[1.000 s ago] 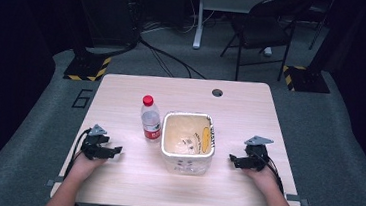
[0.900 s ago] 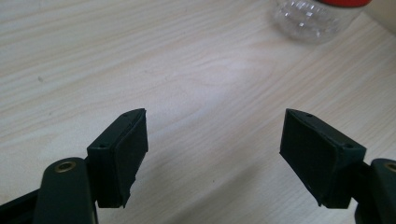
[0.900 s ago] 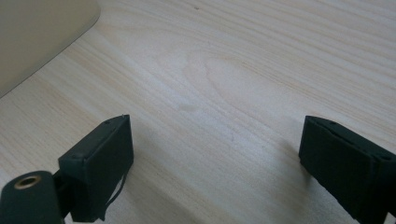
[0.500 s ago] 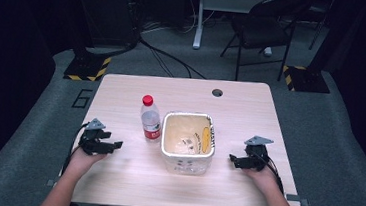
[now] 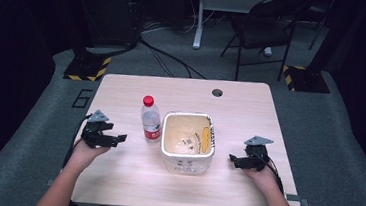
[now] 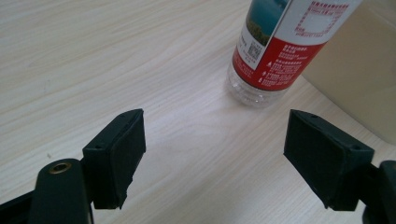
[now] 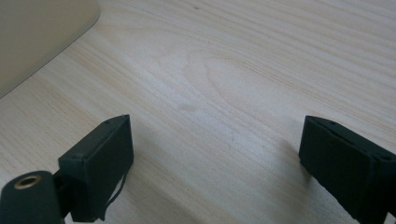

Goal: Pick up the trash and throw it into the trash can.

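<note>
Both tongs, left and right, gaped empty; the bottle stood touching the tub between them on the counter.

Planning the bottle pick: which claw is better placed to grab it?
Left. The left claw is open beside the water bottle, with bare table between, and its own view shows the bottle just ahead. The right claw sits on the bin's far side, so the bin blocks it.
</note>
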{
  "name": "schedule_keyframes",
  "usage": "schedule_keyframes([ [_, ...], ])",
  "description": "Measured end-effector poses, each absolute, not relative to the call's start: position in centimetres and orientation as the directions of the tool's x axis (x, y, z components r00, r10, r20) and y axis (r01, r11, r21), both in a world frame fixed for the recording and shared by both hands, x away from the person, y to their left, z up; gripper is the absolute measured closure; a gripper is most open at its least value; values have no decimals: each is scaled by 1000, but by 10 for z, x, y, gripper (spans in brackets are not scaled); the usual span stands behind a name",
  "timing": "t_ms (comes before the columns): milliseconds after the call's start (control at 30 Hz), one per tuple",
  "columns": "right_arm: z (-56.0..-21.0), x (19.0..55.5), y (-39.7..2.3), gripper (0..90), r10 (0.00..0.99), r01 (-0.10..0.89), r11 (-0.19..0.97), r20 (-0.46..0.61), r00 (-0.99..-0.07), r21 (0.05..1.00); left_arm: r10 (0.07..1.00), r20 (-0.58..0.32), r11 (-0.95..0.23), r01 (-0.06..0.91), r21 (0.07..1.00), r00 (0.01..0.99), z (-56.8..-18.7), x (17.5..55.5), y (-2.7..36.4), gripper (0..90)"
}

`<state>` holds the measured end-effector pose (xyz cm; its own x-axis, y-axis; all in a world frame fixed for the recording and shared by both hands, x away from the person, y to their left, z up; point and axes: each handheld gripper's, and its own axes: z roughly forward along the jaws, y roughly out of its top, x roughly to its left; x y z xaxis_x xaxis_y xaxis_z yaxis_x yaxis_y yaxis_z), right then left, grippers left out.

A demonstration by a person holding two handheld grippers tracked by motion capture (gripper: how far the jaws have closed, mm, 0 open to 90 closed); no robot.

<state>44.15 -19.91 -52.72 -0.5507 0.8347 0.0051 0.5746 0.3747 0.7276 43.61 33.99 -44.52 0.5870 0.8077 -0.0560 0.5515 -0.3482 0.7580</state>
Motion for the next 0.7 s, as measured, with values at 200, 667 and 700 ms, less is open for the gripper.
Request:
schedule_keyframes([
  [200, -527, 442, -199, 93, 835, 575, 375, 4, -550, 727, 792, -61, -349, 533, 771, 607, -434, 439, 331, 185],
  [667, -527, 442, -199, 93, 835, 574, 375, 4, -551, 728, 749, -59, -374, 496, 784, 659, -422, 447, 306, 182],
  [700, -527, 442, -199, 93, 835, 574, 375, 4, -550, 728, 744, -59, -377, 491, 785, 666, -422, 448, 304, 182],
])
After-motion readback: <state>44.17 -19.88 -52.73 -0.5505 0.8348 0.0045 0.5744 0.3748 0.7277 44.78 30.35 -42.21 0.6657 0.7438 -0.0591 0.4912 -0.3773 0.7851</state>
